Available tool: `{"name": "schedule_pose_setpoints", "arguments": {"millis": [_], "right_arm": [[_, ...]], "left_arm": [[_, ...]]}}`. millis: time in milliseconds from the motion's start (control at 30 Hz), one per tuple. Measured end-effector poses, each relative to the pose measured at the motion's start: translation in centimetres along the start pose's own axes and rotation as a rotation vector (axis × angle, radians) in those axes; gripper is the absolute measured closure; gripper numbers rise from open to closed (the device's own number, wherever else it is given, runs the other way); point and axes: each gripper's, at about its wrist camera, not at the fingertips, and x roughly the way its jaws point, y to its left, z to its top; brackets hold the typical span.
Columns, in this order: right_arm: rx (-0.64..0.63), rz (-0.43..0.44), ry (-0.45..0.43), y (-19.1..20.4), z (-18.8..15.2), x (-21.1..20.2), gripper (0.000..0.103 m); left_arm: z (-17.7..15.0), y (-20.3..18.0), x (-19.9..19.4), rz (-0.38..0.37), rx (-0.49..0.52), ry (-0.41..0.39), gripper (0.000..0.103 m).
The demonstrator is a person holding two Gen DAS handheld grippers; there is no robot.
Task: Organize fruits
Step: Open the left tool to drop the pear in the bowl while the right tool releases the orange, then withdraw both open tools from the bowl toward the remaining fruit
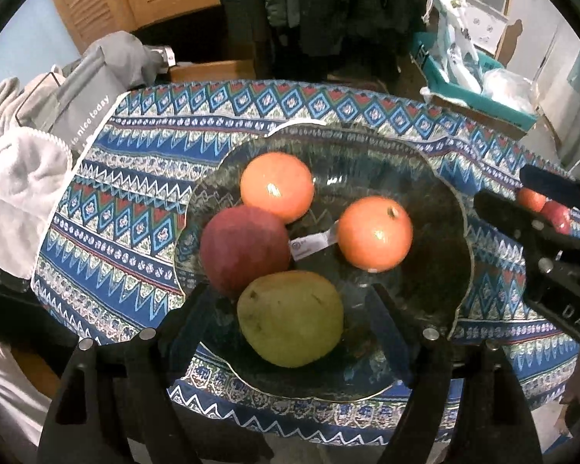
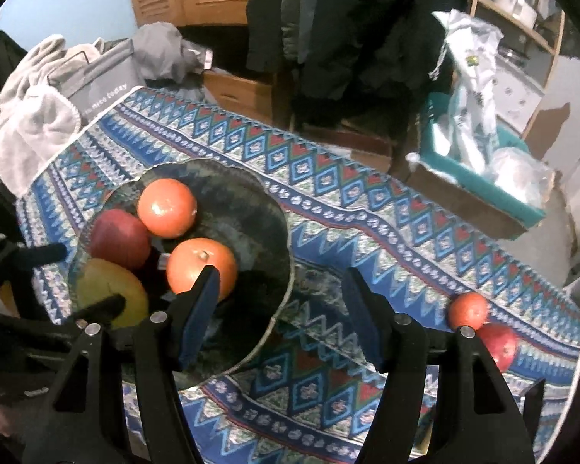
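Fruits sit mostly in the glass bowl (image 1: 437, 178), which rests on the patterned tablecloth (image 1: 135, 208). We log them near to far from the left wrist view.

Nearest, at 6 o'clock in the bowl, lies a yellow-green pear (image 1: 290, 319). We hold the left gripper (image 1: 290, 309) with its two fingers spread wide to either side of the pear; the jaws are open, and we cannot tell whether either pad touches it. Just past the pear, at about 9 o'clock, sits a dark red apple (image 1: 245, 251), touching the pear. At 3 o'clock is an orange (image 1: 374, 233) with its stem scar up, apart from the others. A white sticker (image 1: 309, 244) lies on the bowl floor between apple and orange. Farthest, at 12 o'clock, a second orange (image 1: 277, 187) touches the apple.

From the right wrist view, we hold the right gripper (image 2: 282, 309) over the bowl's near rim, jaws open and nothing between them; its left finger overlaps the stem-scarred orange in the picture. At 4 o'clock of the bowl, well apart near the table edge, a small orange (image 2: 468, 310) and a red apple (image 2: 498, 342) lie touching on the cloth.

Beyond the table: grey-white towel (image 2: 38, 131) at 10 o'clock, teal box (image 2: 483, 189) at 2 o'clock.
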Motion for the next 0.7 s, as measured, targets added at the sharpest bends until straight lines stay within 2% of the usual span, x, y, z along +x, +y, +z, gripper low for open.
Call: {"name": "schedule_pose_setpoints", "arguments": {"millis": [300, 433, 567, 700], "right_arm": [[0.048, -0.020, -0.059, -1.1, 0.2, -2.9, 0.027], [0.073, -0.037, -0.086, -1.8, 0.1, -4.5, 0.026], [0.099, -0.051, -0.112, -2.5, -0.1, -6.1, 0.018], [0.121, -0.072, -0.141, -3.5, -0.4, -7.9, 0.017]], "left_arm": [[0.5, -0.9, -2.9, 0.016, 0.028, -0.095, 0.022], [0.8, -1.4, -4.2, -0.002, 0.033, -0.123, 0.022], [0.9, -2.0, -5.5, -0.009, 0.049, -0.160, 0.021], [0.9, -2.6, -6.7, -0.027, 0.058, -0.184, 0.021]]}}
